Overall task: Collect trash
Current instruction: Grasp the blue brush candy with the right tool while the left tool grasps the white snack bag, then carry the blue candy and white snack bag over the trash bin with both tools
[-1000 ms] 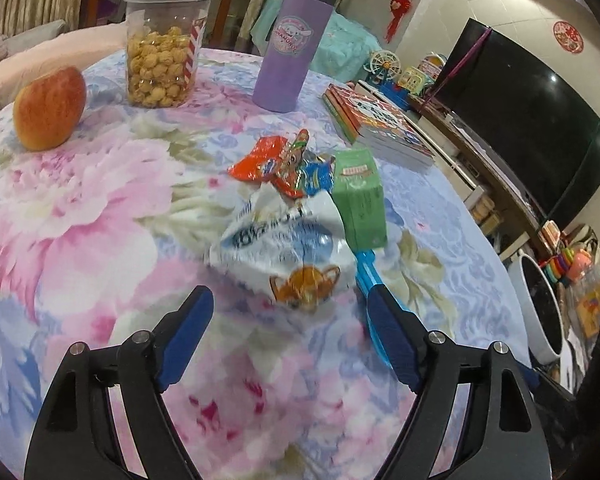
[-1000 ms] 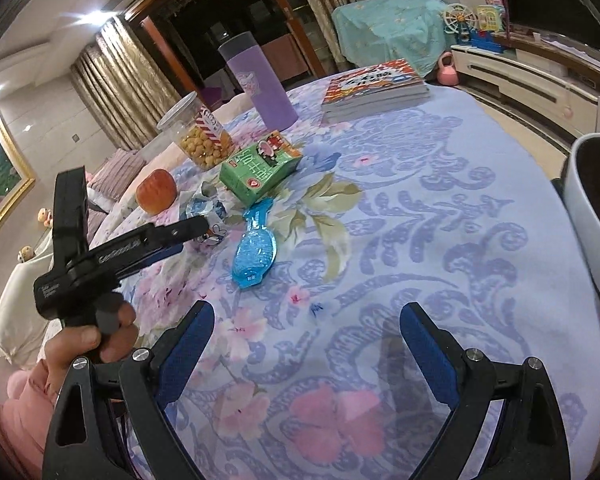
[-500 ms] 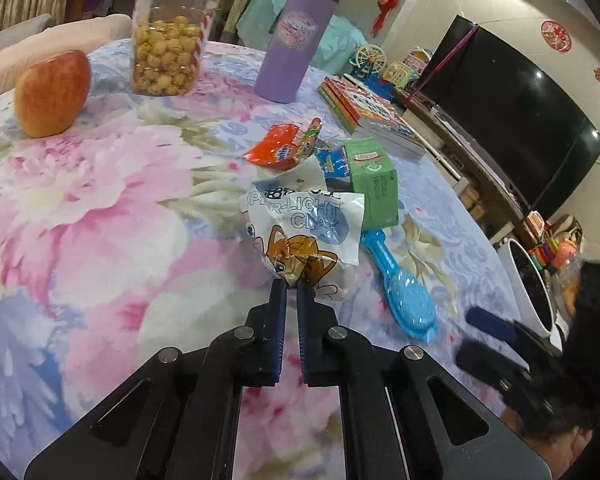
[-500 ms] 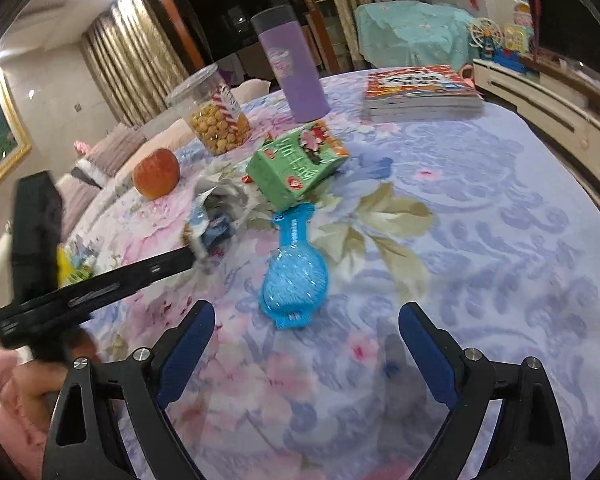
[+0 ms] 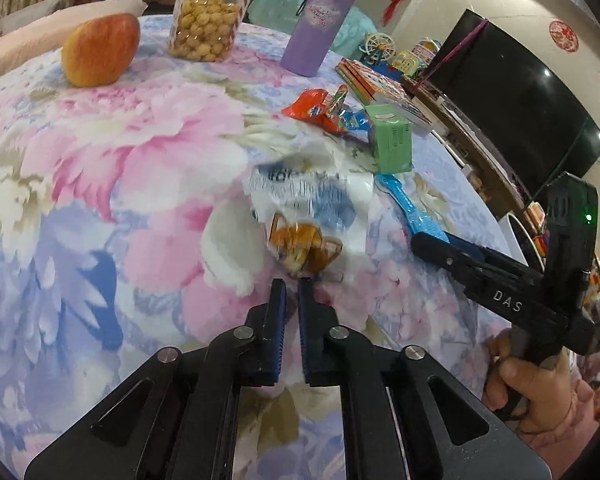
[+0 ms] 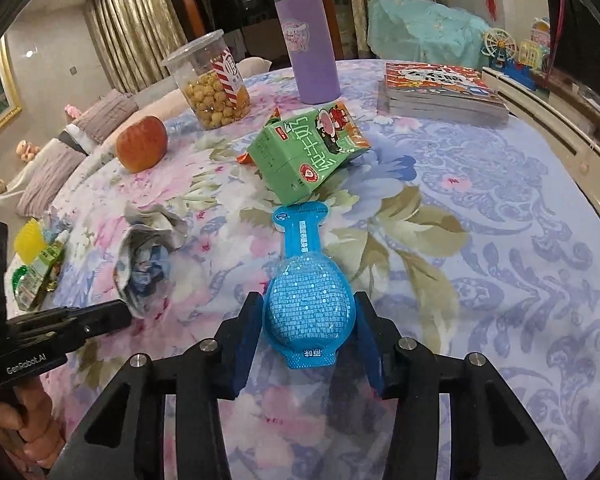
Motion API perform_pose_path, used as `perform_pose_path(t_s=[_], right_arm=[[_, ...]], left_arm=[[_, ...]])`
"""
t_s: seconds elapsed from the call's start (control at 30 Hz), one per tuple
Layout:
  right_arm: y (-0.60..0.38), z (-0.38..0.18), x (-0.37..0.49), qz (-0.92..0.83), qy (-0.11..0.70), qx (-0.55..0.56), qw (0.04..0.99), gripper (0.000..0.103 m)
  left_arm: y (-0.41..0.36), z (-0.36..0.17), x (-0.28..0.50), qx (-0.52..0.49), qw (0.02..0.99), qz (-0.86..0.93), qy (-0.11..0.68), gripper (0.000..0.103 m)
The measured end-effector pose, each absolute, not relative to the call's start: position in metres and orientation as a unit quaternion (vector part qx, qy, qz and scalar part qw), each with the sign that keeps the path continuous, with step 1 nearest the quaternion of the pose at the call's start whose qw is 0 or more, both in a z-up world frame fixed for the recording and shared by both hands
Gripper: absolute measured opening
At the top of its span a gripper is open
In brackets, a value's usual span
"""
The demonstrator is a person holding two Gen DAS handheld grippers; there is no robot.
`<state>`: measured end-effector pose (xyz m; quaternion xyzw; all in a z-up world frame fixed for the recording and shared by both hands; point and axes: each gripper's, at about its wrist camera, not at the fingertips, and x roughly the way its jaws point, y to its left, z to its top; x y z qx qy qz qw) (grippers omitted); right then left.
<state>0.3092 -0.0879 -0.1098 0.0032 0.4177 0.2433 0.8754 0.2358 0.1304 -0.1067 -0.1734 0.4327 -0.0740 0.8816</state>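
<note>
- Two grippers work over a floral table (image 6: 500, 208).
- Left gripper (image 5: 293, 285) has its jaws nearly together, pinching the edge of a white wrapper (image 5: 312, 208), which looks blurred.
- Right gripper (image 6: 308, 320) has its jaws apart on either side of a blue packet's (image 6: 308, 304) round end; contact is unclear.
- Blue packet lies flat, its neck touching a green carton (image 6: 308, 156).
- Orange wrapper (image 5: 314, 108) sits beyond the carton.
- Apple (image 6: 142, 149), popcorn jar (image 6: 212, 84), purple tumbler (image 6: 308, 40) and books (image 6: 440, 88) stand farther back.
</note>
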Motion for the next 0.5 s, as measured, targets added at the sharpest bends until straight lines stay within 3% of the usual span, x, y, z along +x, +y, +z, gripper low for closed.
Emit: perform_pose_path(t_s=[0.03, 0.1, 0.13, 0.2, 0.3, 0.47, 0.5], right_arm=[[-0.089, -0.110, 0.308, 0.245, 0.417, 0.008, 0.875, 0.046], [-0.096, -0.109, 0.303, 0.246, 0.416, 0.019, 0.875, 0.046], [-0.099, -0.108, 0.301, 0.247, 0.415, 0.026, 0.875, 0.046], [-0.108, -0.107, 0.295, 0.246, 0.414, 0.041, 0.876, 0.046], [-0.121, -0.105, 0.288, 0.243, 0.412, 0.056, 0.876, 0.046], [-0.143, -0.104, 0.278, 0.233, 0.412, 0.076, 0.878, 0.046], [-0.146, -0.104, 0.277, 0.232, 0.411, 0.079, 0.878, 0.046]], left_arm=[[0.130, -0.106, 0.234, -0.177, 0.882, -0.073, 0.431, 0.017], [0.129, -0.101, 0.230, -0.179, 0.886, -0.069, 0.423, 0.040], [0.128, -0.099, 0.230, -0.178, 0.888, -0.067, 0.419, 0.044], [0.122, -0.095, 0.231, -0.175, 0.891, -0.059, 0.415, 0.068], [0.111, -0.093, 0.240, -0.167, 0.894, -0.041, 0.414, 0.081], [0.102, -0.096, 0.258, -0.154, 0.899, -0.009, 0.410, 0.080], [0.101, -0.097, 0.260, -0.151, 0.900, -0.005, 0.409, 0.069]])
